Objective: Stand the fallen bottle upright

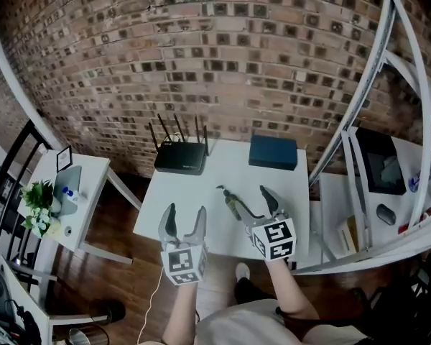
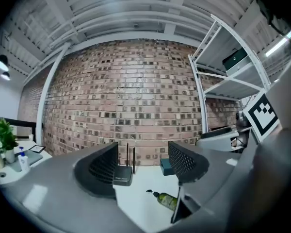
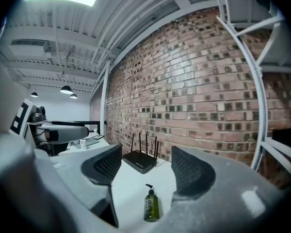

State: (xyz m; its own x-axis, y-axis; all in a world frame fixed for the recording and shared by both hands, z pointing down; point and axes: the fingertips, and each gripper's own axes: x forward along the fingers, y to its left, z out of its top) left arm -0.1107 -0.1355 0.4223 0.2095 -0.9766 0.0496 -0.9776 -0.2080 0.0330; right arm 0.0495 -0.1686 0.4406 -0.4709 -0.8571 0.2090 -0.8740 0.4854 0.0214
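A dark green pump bottle (image 1: 231, 204) lies on its side on the white table (image 1: 194, 200), pump end toward the far left. It shows low in the left gripper view (image 2: 167, 200) and low centre in the right gripper view (image 3: 151, 206). My right gripper (image 1: 250, 200) hovers just near and right of the bottle, jaws open with nothing between them (image 3: 145, 166); its left finger overlaps the bottle in the head view. My left gripper (image 1: 184, 215) hangs open over the table's near edge, left of the bottle, empty (image 2: 143, 161).
A black router (image 1: 180, 157) with antennas and a dark blue box (image 1: 273, 152) sit at the table's far edge against a brick wall. A white shelf rack (image 1: 377, 192) stands to the right. A small side table (image 1: 82, 192) with a plant stands to the left.
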